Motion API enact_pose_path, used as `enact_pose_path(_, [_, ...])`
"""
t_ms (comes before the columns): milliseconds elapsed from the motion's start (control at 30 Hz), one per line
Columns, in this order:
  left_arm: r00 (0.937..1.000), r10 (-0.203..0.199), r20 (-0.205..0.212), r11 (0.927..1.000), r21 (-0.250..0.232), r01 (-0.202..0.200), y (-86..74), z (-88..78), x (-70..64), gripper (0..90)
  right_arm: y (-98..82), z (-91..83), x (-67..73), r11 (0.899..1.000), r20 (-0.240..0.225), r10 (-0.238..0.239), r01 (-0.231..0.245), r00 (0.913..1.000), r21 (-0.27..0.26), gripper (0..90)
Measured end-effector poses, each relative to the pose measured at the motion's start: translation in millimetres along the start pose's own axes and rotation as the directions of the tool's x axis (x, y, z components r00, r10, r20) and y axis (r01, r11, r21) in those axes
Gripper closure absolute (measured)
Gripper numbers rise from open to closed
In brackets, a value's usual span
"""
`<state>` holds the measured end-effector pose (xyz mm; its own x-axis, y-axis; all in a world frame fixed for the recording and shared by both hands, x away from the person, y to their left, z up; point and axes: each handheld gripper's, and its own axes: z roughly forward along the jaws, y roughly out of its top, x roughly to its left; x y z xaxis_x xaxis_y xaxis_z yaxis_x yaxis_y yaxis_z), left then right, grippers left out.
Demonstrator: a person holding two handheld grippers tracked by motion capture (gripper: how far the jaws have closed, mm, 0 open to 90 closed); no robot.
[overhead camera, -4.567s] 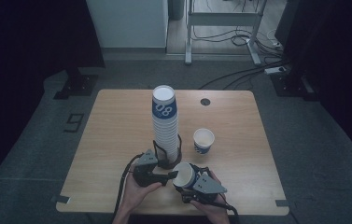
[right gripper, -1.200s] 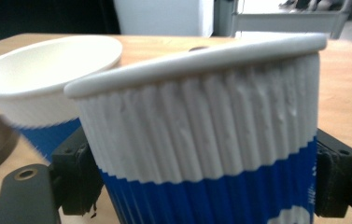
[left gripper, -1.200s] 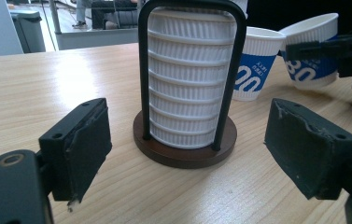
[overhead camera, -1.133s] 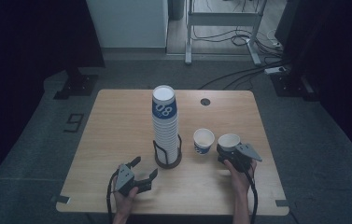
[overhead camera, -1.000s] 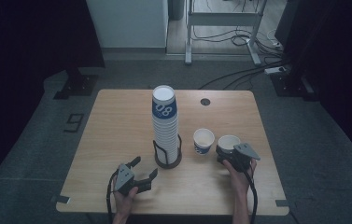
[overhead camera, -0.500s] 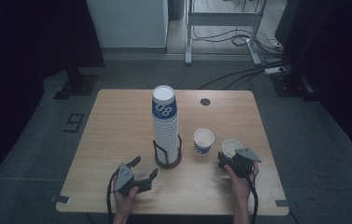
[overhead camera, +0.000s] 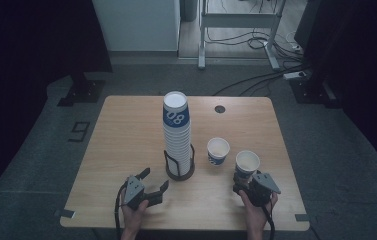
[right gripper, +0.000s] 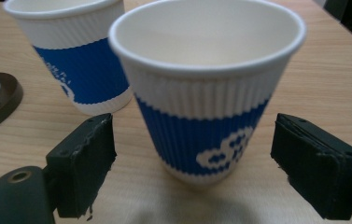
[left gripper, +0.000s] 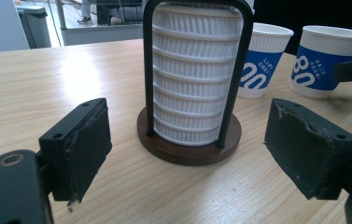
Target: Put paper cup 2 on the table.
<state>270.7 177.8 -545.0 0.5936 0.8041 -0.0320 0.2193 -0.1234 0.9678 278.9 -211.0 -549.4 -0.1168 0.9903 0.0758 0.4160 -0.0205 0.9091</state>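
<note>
Right gripper view: my right tool (right gripper: 194,163) stands with its jaws apart on either side of a ribbed blue-and-white paper cup (right gripper: 206,88), clear of its wall; they have just been opening. That cup stands upright near the right edge of the light wooden counter (overhead camera: 126,130), just beside a second blue-and-white paper cup (overhead camera: 218,151). My left tool (left gripper: 187,149) is wide apart near the front edge, facing the tall stack of white cups (overhead camera: 176,135) in its dark wire holder (overhead camera: 179,170).

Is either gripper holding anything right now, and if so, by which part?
Nothing is held. The right gripper has its jaws open, clear of both sides of the near cup, which stands on the table. The left gripper is open and empty, facing the cup stack.
</note>
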Motion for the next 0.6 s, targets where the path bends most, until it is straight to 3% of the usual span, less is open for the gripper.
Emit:
enact_pose_path(167, [1.0,0.003,-0.005,1.0,0.003,-0.003,-0.3,-1.1,-2.2,14.4,-8.5,-18.3,10.4,0.999,-0.002,0.01,-0.01,0.9999,-0.041,16.7])
enact_pose_path(267, [1.0,0.006,-0.006,1.0,-0.001,-0.006,-0.6,-2.1,-2.3,14.4,-15.6,-30.8,18.2,0.994,-0.058,0.029,-0.035,0.9979,-0.102,19.0])
enact_pose_path(400, [1.0,0.005,-0.008,1.0,-0.002,-0.005,-0.8,-2.5,-3.6,14.4,-17.7,-35.7,33.9,0.988,-0.114,-0.011,-0.007,0.9934,-0.156,19.3])
enact_pose_path(500, [0.9999,0.005,-0.01,1.0,-0.003,-0.005,-0.9,-2.9,-3.9,14.4,-15.7,-31.6,46.6,0.986,-0.167,-0.044,0.016,0.9849,-0.164,18.6])
enact_pose_path(600, [0.9999,0.006,-0.009,1.0,-0.005,-0.007,-1.1,-3.6,-3.7,14.4,-11.8,-27.1,59.9,0.978,-0.196,-0.089,0.048,0.9765,-0.205,17.4])
